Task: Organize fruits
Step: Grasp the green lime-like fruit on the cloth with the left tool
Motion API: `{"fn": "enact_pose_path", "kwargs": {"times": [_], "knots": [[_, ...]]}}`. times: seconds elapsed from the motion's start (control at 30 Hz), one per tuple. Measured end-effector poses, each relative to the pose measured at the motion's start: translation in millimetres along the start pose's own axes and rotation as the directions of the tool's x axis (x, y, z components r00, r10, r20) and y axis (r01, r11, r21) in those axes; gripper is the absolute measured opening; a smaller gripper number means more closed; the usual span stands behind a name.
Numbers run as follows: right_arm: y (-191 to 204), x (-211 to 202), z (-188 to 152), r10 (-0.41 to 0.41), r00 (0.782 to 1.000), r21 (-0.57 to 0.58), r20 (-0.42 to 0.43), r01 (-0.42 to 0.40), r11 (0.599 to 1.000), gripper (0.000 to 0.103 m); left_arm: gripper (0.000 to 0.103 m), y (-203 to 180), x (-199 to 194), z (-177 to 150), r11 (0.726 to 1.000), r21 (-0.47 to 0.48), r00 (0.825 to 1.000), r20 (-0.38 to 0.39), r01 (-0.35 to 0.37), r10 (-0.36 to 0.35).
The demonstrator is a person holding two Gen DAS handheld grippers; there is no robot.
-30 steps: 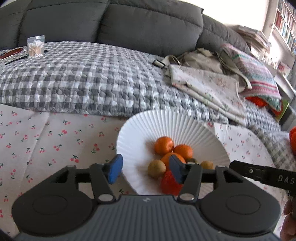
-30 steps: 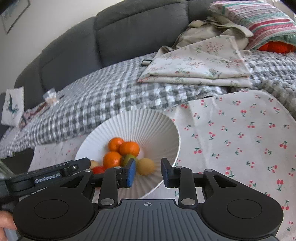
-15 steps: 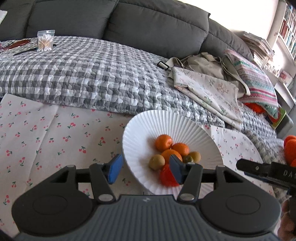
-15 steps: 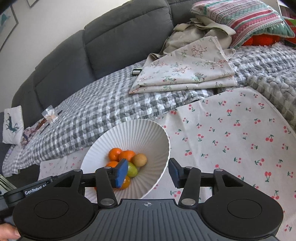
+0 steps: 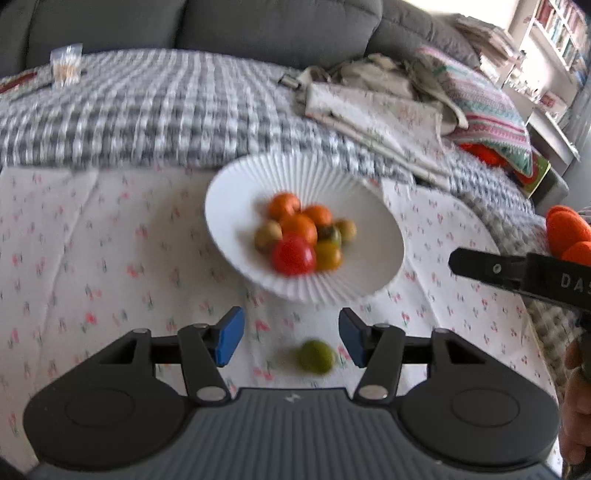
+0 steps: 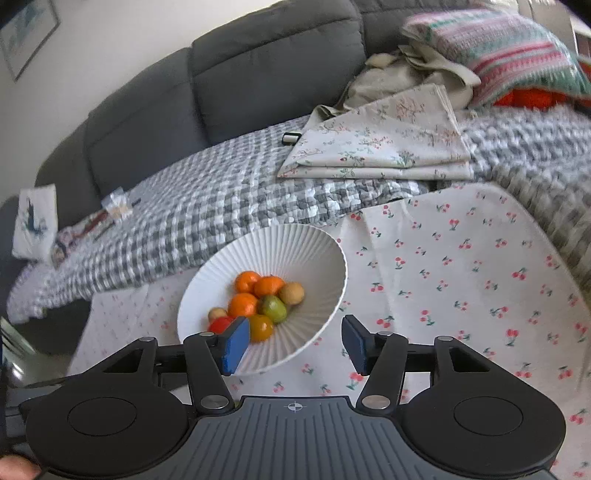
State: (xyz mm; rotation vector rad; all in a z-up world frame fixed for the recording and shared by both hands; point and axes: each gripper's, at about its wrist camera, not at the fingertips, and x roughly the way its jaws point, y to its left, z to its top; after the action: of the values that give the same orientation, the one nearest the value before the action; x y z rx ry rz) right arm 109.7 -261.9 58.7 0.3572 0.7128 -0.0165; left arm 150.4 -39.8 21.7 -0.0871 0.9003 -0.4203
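Fruit-gathering continues: both tongs, left [image 5: 288, 341] and right [image 6: 291, 345], gape empty, so you probably grab that blurred green fruit [image 5: 316, 356] next.

A grey sofa [image 6: 236, 85] is seen at the back. A grey and white checked blanket [image 6: 207, 206] is spread over its seat. A folded flowery cloth [image 6: 384, 151] is laid on the blanket, and a striped pillow [image 6: 517, 55] is set behind it. A white cloth with little cherries [image 6: 461, 280] is spread in front. A bookshelf [image 5: 557, 33] is seen far off, blurred.
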Motion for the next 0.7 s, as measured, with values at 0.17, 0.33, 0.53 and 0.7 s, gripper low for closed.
{"fn": "enact_pose_path", "kwargs": {"times": [0.17,0.33,0.53,0.7], "knots": [[3.5,-13.2,-14.6,-0.045,0.999,-0.069,-0.01,0.045,0.997,0.062,0.062,-15.1,8.1,-16.1,1.0,0.023,0.999,-0.04,-0.006,0.007],[0.2,-23.6,-28.4,-0.075,0.997,-0.107,-0.028,0.072,0.992,0.067,0.064,-22.5,16.9,-22.1,0.997,0.062,0.999,-0.03,-0.035,0.037],[-0.6,-19.9,-45.6,-0.086,0.992,-0.19,-0.089,0.067,0.979,0.068,0.062,-23.5,30.0,-25.8,0.994,0.087,0.998,-0.015,-0.064,0.065],[6.2,-11.9,-60.0,-0.047,0.985,-0.255,-0.165,0.004,0.967,0.068,0.048,-28.6,39.1,-29.2,0.993,0.114,0.999,-0.011,-0.04,0.042]]}}
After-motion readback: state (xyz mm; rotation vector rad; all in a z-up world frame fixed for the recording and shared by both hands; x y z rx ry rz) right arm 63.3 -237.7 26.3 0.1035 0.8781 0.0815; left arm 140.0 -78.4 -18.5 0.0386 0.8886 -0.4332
